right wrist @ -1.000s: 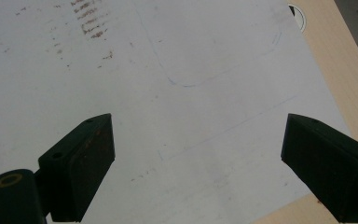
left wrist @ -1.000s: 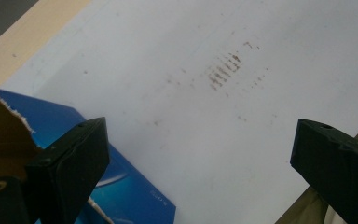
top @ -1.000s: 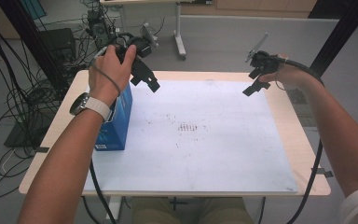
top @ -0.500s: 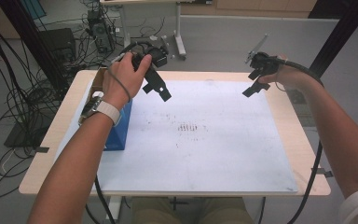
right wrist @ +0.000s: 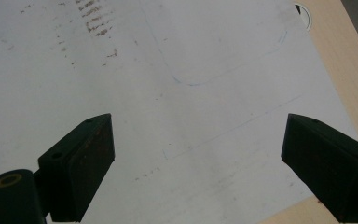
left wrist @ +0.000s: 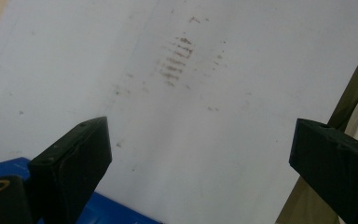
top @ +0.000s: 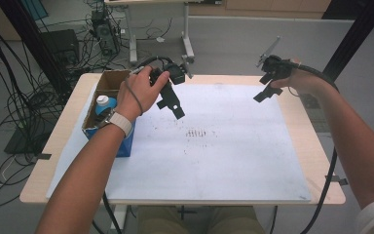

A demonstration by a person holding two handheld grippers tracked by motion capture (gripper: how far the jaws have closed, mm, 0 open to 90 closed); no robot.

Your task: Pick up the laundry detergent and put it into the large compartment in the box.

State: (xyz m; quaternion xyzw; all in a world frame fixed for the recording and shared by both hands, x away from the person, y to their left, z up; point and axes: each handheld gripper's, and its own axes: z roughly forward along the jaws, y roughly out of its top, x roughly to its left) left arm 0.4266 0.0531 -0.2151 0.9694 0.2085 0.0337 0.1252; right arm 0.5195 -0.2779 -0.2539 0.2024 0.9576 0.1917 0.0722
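So in the high view, the left gripper (top: 171, 104) is up off the table, hanging over the white sheet (top: 224, 156) just to the right of the cardboard box (top: 108, 83). Jaws are spread apart with nothing between them. The box sits at the far-left part of the table (top: 321, 161), open at the top, blue on its near side, and there's a bottle with a light blue cap (top: 102, 102) standing inside it. The left hand (top: 137, 92) partly covers the box's right edge. The box itself is just beside the gripper, not touching it as far as I can see. Over at the far-right corner the right gripper (top: 265, 91) hovers above the sheet's edge, also gaping and carrying nothing. There's a patch of dark smudges (top: 197, 134) around the middle of the sheet.

Left gripper view: the left gripper (left wrist: 200, 154) has its two black jaws wide apart, empty, pointing down at the sheet (left wrist: 121, 56) with the smudge marks (left wrist: 175, 63) further out. A bit of blue box (left wrist: 116, 212) pokes in at the bottom left, right by the left jaw.

Right gripper view: same deal, the right gripper (right wrist: 196, 154) has its jaws spread wide with only bare sheet (right wrist: 205, 46) between them. Smudges (right wrist: 93, 21) show at the top left, and the wooden tabletop (right wrist: 345, 46) runs down the right side.
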